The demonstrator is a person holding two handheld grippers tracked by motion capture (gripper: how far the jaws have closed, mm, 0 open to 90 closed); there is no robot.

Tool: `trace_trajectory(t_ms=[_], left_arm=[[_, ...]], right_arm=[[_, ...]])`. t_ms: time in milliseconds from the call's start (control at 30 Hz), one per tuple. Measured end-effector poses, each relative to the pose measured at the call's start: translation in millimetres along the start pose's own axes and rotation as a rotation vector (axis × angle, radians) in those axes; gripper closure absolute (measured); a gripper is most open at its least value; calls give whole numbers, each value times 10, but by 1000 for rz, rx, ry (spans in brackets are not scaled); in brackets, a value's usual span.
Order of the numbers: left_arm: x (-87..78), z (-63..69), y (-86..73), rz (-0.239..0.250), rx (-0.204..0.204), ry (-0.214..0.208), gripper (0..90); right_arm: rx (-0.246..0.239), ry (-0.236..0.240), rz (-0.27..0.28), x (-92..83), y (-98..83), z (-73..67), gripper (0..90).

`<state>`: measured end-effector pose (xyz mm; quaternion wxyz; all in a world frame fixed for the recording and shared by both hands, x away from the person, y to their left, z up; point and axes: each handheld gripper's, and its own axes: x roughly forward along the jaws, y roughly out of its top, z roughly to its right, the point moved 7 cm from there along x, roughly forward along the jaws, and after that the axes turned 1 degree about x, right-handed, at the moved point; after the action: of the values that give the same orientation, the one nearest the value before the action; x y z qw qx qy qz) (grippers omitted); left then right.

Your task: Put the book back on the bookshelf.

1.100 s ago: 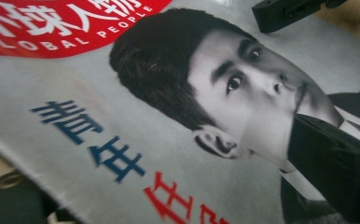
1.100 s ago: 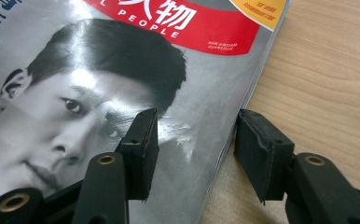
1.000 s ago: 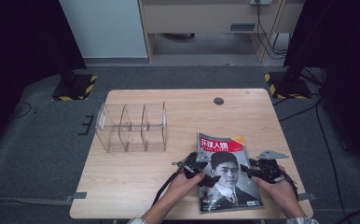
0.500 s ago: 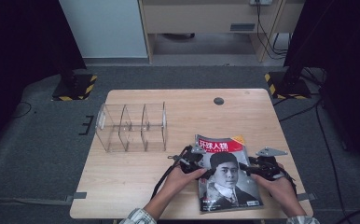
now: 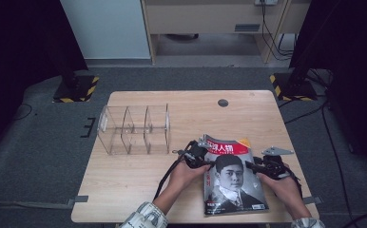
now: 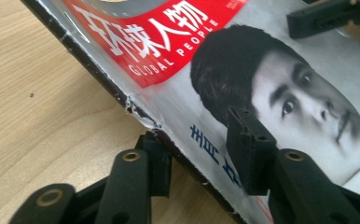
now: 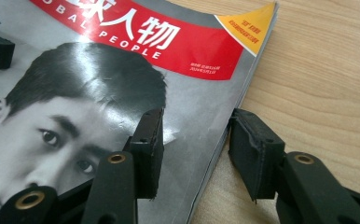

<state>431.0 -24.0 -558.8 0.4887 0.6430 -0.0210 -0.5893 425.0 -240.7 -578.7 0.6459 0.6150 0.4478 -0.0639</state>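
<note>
A magazine (image 5: 233, 175) lies at the near right of the table (image 5: 139, 180), right of a clear rack (image 5: 134, 129). Its glossy cover is grey, with a black-and-white portrait under a red banner bearing white characters and "GLOBAL PEOPLE", and an orange corner flash at top right. The spine edge is scuffed and torn, and that side is raised off the wood. The left gripper (image 6: 199, 154) straddles the spine, one jaw under the edge and one on the cover; its jaws have just been closing on the magazine. The right gripper (image 7: 194, 149) straddles the opposite page edge, one jaw on the cover, the other on the wood just beside the pages; its jaws have just been closing too, not yet pinching.
</note>
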Motion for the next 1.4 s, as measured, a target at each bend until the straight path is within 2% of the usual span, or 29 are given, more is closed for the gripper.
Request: trace_trajectory(t_ms=[167,200,233,267,400,467,567,633,733,800,833,867,900,933,967,1033,1400], left_arm=[[-31,10,30,11,19,-16,622],[-30,9,42,12,22,-19,571],[-25,13,56,14,15,-28,571],[-17,20,71,15,12,-36,525],[22,23,146,22,7,-44,387],[28,-1,187,30,1,-53,378],[56,-14,234,36,-29,-92,328],[73,-28,262,29,-22,-93,252],[92,-40,306,22,-30,-98,200],[98,-67,329,15,-22,-81,212],[97,-90,338,7,-11,-67,308],[95,-113,350,9,-15,-58,308],[94,-133,364,13,-26,-55,404],[93,-155,381,23,-36,-51,456],[91,-170,392,30,-46,-50,456],[92,-195,406,30,-61,-54,524],[88,-216,452,62,-108,-90,617]], right_arm=[[-19,-13,8,11,24,8,639],[-35,-18,18,15,29,8,650],[-35,-18,18,15,29,8,650],[-42,-19,17,15,27,10,653],[-37,-16,19,24,27,0,654],[-36,-14,15,23,25,-8,654],[-40,-17,18,26,24,-10,653],[-45,-13,19,26,24,-7,653],[-56,-11,24,29,23,-7,652],[-50,-10,22,31,22,-10,651],[-52,-7,23,32,23,-7,649],[-52,-7,23,32,23,-7,649],[-47,-6,22,33,23,-7,648],[-46,-5,22,32,22,-8,648],[-46,-5,22,32,22,-8,648],[-53,-8,23,33,22,-7,648],[-66,-13,23,29,20,-23,650]])
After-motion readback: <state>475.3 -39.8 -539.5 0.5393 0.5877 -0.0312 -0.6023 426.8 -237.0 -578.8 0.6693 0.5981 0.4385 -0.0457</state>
